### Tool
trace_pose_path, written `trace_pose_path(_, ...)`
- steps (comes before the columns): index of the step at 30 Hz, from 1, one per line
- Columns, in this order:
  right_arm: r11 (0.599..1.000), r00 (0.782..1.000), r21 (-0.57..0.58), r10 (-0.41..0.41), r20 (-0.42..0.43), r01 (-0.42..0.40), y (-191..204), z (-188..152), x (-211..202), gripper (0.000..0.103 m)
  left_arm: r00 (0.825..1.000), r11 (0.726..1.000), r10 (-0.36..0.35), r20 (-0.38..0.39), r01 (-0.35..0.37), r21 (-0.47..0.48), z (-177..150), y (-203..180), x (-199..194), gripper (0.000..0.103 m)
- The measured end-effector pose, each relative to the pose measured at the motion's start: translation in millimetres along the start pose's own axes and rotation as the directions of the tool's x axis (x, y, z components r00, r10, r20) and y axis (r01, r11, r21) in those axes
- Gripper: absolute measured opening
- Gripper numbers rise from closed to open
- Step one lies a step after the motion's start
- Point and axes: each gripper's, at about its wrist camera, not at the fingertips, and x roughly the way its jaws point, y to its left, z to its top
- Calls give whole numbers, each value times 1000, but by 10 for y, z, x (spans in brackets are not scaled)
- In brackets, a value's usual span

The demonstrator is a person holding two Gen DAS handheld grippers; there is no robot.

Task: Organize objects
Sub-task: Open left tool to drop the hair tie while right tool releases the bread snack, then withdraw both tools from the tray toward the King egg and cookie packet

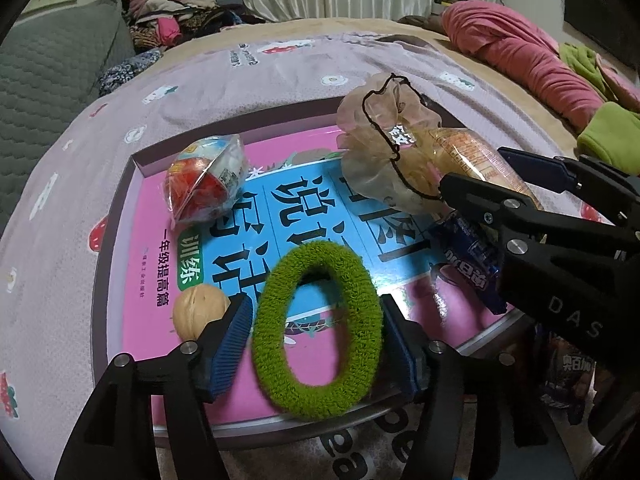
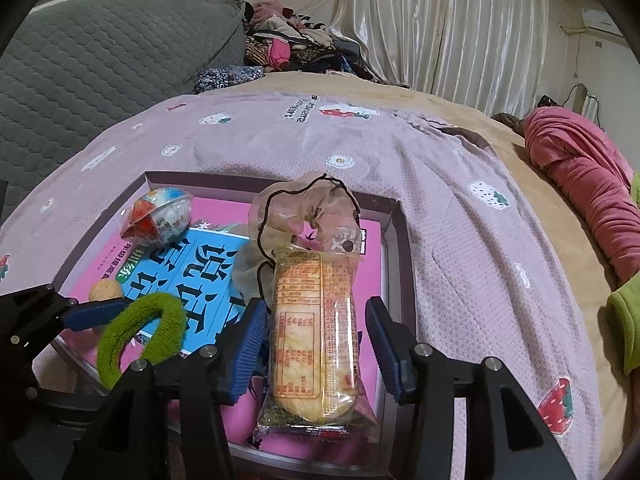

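A shallow box (image 1: pixel 120 208) on the bed holds a pink and blue book. A fluffy green hair ring (image 1: pixel 316 328) sits between the blue pads of my left gripper (image 1: pixel 318 348), which is open, its pads just beside the ring's edges. In the right wrist view, a clear packet of rice crackers (image 2: pixel 312 332) lies in the box (image 2: pixel 396 220). My right gripper (image 2: pixel 316 340) is open around it, with a gap on each side. Also in the box are a wrapped toy egg (image 1: pixel 204 180), a walnut (image 1: pixel 200 312), a sheer beige scrunchie (image 1: pixel 384 152) and a blue snack packet (image 1: pixel 472 260).
The box rests on a lilac printed sheet (image 2: pixel 460 220). A rolled pink blanket (image 2: pixel 580 184) and a green garment (image 1: pixel 608 132) lie to the right. A grey quilted cushion (image 2: pixel 100 68) and a pile of clothes (image 2: pixel 288 48) stand at the back, before pale curtains.
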Motion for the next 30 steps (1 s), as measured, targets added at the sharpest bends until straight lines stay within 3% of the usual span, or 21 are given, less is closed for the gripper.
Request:
trace_pose_path(4, 1000, 1000, 4, -4, 0, 4, -9, 0, -9, 52, 1000, 1000, 12, 7, -12, -5, 14, 22, -36, 75)
trace_pose_path(12, 1000, 1000, 1, -6, 15, 6, 8, 12, -85, 54, 999, 999, 29, 23, -29, -23, 31, 87, -155, 77)
trace_pose_path(14, 1000, 1000, 0, -10, 25, 10, 14, 20, -116, 61, 999, 999, 28, 42, -27, -26, 42, 97, -221, 79)
trace_pose_path(20, 1000, 999, 14, -5, 48, 4, 14, 47, -221, 65, 998, 999, 1, 68, 2, -54, 74, 143, -333, 80)
trace_pose_path(27, 999, 996, 36, 2, 84, -5, 13, 85, -381, 73, 989, 996, 60, 133, -50, -76, 100, 196, -513, 80)
trace_pose_path(30, 999, 994, 52, 1, 114, -7, -17, 113, -467, 75, 986, 995, 54, 158, -39, -91, 122, 229, -609, 80)
